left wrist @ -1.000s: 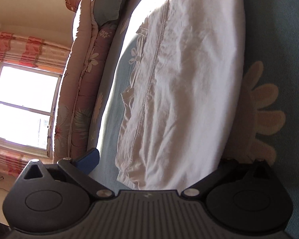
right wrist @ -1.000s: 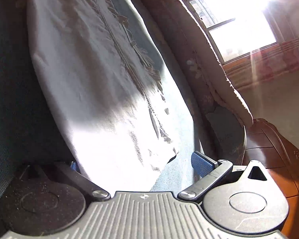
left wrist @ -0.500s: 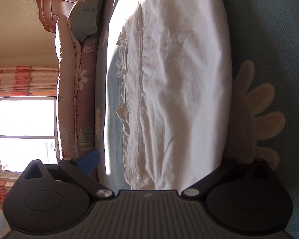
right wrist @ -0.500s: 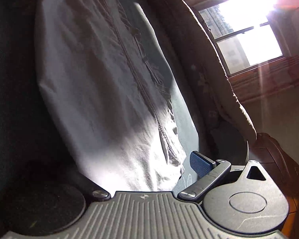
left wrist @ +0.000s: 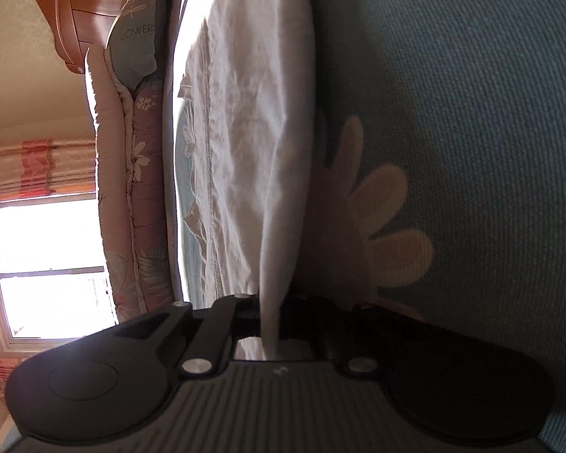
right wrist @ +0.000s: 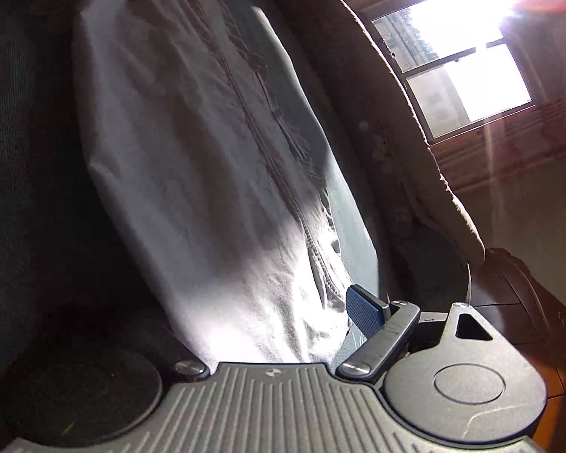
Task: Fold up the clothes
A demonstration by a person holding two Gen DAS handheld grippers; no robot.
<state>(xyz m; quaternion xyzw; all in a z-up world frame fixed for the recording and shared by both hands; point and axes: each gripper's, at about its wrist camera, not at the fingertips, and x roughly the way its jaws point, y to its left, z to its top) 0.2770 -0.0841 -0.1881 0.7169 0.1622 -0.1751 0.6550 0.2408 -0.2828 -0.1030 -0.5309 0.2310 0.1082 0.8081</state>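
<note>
A white garment (right wrist: 192, 173) lay stretched lengthwise on a dark teal bedsheet (right wrist: 15, 113), its seam and a strip of fringe-like trim running down the sunlit side. The right gripper (right wrist: 268, 324) sat over the near end of the cloth, its jaws closing with the fabric between them; only the blue-padded finger (right wrist: 364, 309) showed clearly, the other lost in shadow. A folded quilt (right wrist: 388, 124) ran along the bed's far edge. Beyond it a bright window (right wrist: 460, 64) glared, and a wooden bed frame (right wrist: 528, 302) showed at right.
</note>
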